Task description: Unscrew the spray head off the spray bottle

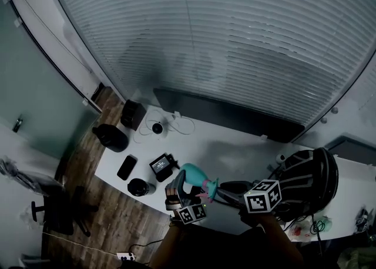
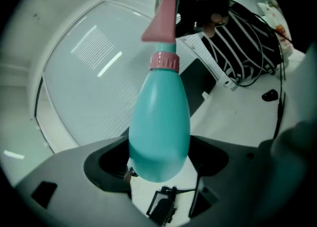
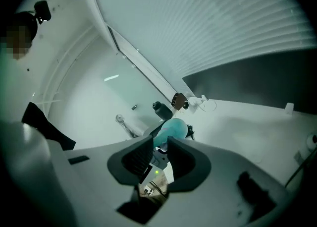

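A teal spray bottle (image 1: 192, 174) is held above the near table edge, lying tilted with its pink spray head (image 1: 210, 189) pointing right. My left gripper (image 1: 176, 190) is shut on the bottle's wide lower body (image 2: 159, 127). In its view the pink collar (image 2: 165, 61) and the spray head (image 2: 166, 13) rise away from the jaws. My right gripper (image 1: 222, 190) reaches in at the pink head from the right. In its own view the right gripper (image 3: 159, 145) stands open with a narrow gap, only the teal bottle (image 3: 172, 129) beyond its tips and no pink between the pads.
On the white table (image 1: 247, 156) lie a black phone (image 1: 127, 167), a small device with a screen (image 1: 160, 165), a round black object (image 1: 138, 187) and a corded white camera (image 1: 157, 128). A black-and-white helmet (image 1: 308, 180) sits right. A black jug (image 1: 111, 137) and chair (image 1: 56, 209) stand left.
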### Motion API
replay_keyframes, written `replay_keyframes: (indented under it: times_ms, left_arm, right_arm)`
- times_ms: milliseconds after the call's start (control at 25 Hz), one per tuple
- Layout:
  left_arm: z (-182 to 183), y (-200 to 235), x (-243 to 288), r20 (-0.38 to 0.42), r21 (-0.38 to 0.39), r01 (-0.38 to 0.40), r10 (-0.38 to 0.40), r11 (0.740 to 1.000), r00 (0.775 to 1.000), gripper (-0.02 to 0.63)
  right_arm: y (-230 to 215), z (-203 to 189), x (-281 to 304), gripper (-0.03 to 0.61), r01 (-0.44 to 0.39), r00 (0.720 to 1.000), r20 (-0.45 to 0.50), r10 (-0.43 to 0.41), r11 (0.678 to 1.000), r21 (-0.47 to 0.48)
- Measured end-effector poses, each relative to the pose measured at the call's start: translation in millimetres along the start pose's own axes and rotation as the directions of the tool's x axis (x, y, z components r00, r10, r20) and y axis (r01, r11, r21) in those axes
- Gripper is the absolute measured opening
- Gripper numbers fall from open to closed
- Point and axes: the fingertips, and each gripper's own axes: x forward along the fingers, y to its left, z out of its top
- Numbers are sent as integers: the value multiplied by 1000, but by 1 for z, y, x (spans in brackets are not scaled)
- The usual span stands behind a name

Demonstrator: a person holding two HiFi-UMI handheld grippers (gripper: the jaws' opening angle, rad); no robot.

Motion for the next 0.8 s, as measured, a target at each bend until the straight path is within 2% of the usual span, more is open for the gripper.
replay_keyframes:
  times_ms: [40,120,200,280,520,600,680,760,800]
  left_arm:
    - [-3,1,0,-12,-26,-5,5,1000,1000,374]
    - [-4,3,-2,-18,-31,-17,16,999,1000,374]
    - [-3,3,-3,-10,-8,-22,22,1000,1000,374]
    - [-2,4,-3,-6,19,-29,29,999,1000,374]
    - [4,9,-1,12,112,-46,45,993,999,374]
    - [6,7,1,13,148,-47,45,988,999,374]
    - [8,6,2,12,156,-37,35,987,999,374]
    - [9,2,4,6,149,-9,8,989,1000,374]
    - [9,-1,5,1,147,13,-13,989,1000,374]
  right_arm:
    - [3,1,0,86,-15,1000,4,15,1000,10]
    - [8,2,2,86,-103,994,34,100,989,110]
    - [8,3,3,86,-195,980,78,181,952,237]
    - [2,0,3,88,-227,974,95,207,922,312]
    - [3,-1,5,95,-285,958,115,261,888,362]
    - [-2,-7,10,95,-247,969,79,234,906,345]
    - [-5,-12,11,94,-205,979,50,199,937,283]
    - [-7,-11,8,89,-135,991,24,133,983,127]
    - [-8,-11,8,80,-80,997,-6,80,997,1]
